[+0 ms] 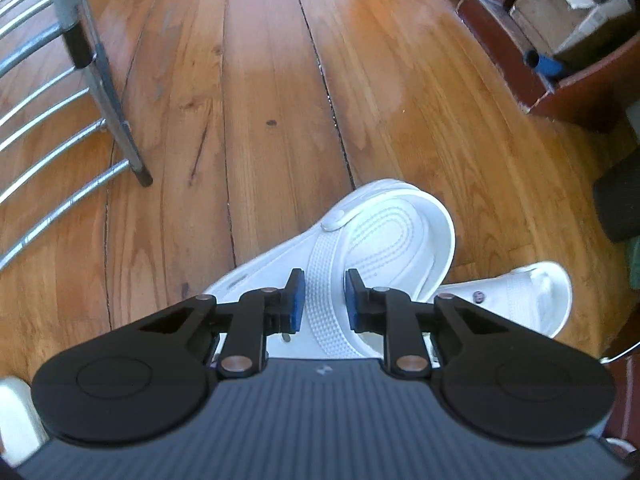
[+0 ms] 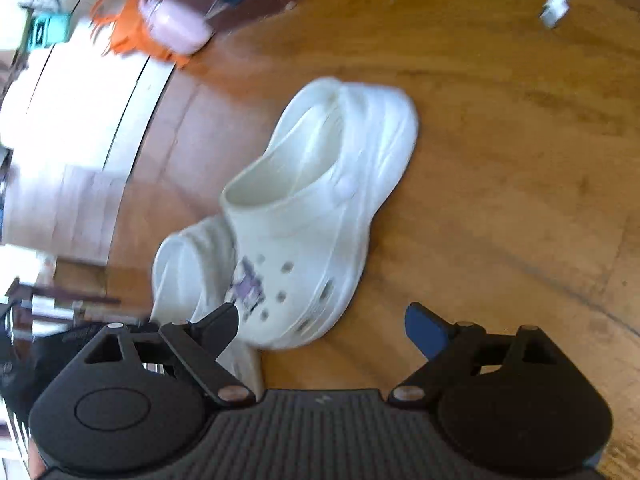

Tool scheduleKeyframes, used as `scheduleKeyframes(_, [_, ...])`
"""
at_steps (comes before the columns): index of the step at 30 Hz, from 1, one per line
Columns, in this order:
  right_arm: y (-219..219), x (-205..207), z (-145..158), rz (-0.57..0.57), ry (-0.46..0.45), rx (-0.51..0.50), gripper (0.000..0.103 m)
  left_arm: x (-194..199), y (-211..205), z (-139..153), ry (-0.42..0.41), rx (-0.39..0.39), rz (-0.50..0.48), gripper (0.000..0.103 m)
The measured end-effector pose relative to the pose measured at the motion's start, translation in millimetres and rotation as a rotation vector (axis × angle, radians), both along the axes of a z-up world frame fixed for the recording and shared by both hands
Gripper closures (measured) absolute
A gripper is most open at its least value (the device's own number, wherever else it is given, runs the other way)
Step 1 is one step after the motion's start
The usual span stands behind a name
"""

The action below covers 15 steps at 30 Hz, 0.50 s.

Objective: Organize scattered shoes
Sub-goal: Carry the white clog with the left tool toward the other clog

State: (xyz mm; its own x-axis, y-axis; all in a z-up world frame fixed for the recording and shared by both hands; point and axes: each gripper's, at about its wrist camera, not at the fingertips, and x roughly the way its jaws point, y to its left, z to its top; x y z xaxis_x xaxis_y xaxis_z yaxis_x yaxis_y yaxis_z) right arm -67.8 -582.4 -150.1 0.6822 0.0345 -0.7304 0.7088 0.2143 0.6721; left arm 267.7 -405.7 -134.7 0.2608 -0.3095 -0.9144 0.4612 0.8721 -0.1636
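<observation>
Ideally the left tongs (image 1: 325, 298), pinched narrow on the heel strap (image 1: 326, 280) of a white clog (image 1: 384, 236), should lift it straight and steady so the soft strap does not slip out, then set it beside its mate. That clog lies on the wood floor (image 1: 260, 80), overlapping a second white clog (image 1: 532, 296). Pointing steeply down, the left hand is over the strap, while the right tongs (image 2: 320, 326) hang wide and empty, tilted down just short of the toe of a clog (image 2: 316, 216) on the floor.
</observation>
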Motion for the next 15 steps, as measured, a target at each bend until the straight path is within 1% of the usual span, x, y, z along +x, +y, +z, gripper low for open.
scheduleKeyframes(1, [0.7,0.6,0.3,0.004,0.007,0.001,0.012,3.5,-4.0,-5.5,-0.01,0.044,0.003,0.081])
scheduleKeyframes(2, [1.1,1.2,0.6,0.007,0.013,0.001,0.012,5.6,-10.1,-11.3,-0.037,0.098,-0.018,0.08])
scheduleKeyframes(4, [1.5,1.8,1.0,0.009,0.022,0.001,0.011,7.9,-15.6,-19.2,-0.052,0.129,-0.043,0.077])
scheduleKeyframes(6, [1.4,1.8,1.2,0.006,0.027,0.005,0.011,9.4,-20.1,-26.2,-0.068,0.153,-0.059,0.079])
scheduleKeyframes(9, [1.1,2.6,0.5,0.01,0.041,0.003,0.011,6.5,-10.4,-23.2,-0.056,0.105,-0.064,0.082])
scheduleKeyframes(10, [1.2,2.7,0.9,0.011,0.044,-0.001,0.011,5.1,-6.4,-21.2,-0.052,0.089,-0.068,0.086])
scheduleKeyframes(11, [1.0,2.6,1.4,0.013,0.045,-0.005,0.011,1.9,-1.6,-17.2,-0.053,0.068,-0.087,0.087])
scheduleKeyframes(12, [1.0,2.9,3.1,0.019,0.05,-0.018,0.011,-1.1,0.5,-14.5,-0.055,0.064,-0.106,0.087])
scheduleKeyframes(15, [3.3,1.7,7.8,0.018,0.054,-0.047,0.011,-17.5,7.2,-1.3,-0.095,0.079,-0.161,0.088])
